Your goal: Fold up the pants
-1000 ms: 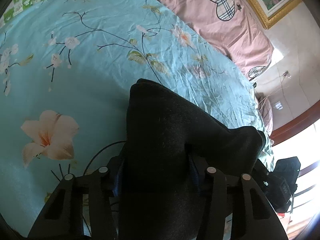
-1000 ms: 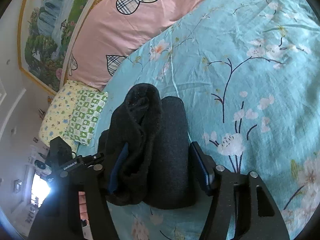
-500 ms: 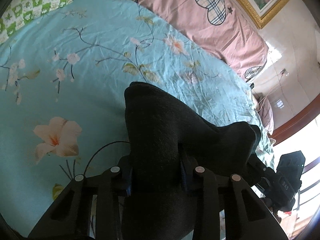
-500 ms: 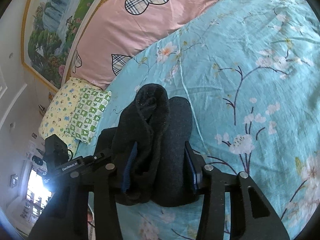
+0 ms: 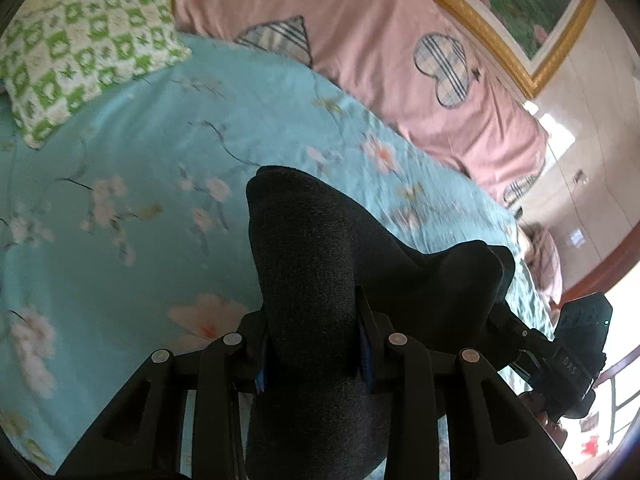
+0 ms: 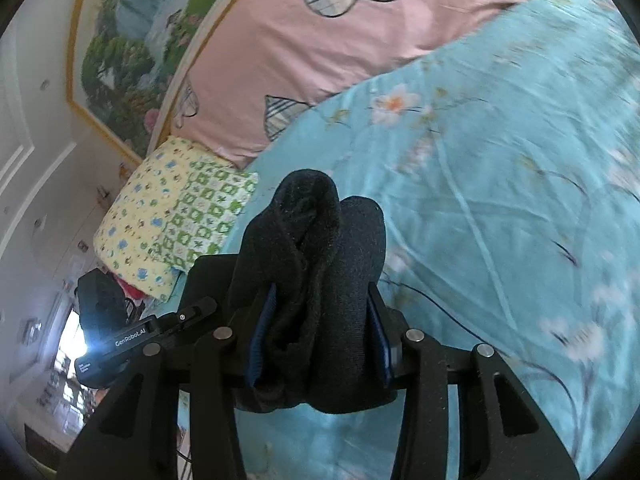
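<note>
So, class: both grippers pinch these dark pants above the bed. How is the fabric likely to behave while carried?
Probably floppy: the pants bulge past the left gripper and sag toward the other one. Likely thick and soft, since they bunch in rounded rolls in the right gripper. The fuzzy surface suggests they won't slip readily.

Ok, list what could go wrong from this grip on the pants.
1. The right tool pinches a thick bunched wad of the black pants; a layer could slip out and spoil the fold.
2. The left tool grips a rolled bulge, so laying it on the floral sheet may leave wrinkles.
</note>
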### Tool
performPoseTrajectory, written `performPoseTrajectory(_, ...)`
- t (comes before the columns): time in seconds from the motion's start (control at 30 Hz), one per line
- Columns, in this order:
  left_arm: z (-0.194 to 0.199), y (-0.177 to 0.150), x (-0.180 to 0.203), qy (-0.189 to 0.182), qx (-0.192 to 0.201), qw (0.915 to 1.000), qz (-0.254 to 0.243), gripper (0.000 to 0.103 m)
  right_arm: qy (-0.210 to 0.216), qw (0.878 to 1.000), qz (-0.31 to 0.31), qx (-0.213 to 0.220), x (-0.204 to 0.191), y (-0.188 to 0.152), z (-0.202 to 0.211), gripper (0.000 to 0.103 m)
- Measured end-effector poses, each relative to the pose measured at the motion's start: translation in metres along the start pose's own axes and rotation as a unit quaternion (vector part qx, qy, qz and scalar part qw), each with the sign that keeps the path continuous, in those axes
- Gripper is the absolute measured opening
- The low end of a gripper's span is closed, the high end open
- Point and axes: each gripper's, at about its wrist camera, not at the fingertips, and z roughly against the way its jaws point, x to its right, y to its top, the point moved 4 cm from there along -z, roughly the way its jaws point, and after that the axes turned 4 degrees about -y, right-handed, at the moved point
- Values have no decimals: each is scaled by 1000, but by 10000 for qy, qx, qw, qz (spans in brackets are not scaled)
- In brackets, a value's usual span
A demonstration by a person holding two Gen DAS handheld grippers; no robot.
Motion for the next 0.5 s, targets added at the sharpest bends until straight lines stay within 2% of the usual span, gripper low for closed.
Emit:
performPoseTrajectory(0.23,8,25,-33,333,245,9991,89,33,282,9992,228,-158,-25,14,-41,45)
performPoseTrajectory(0.5,3,44,-71,626,323,9971,286,33,429,9978,296,-419,-42,24,-95,45)
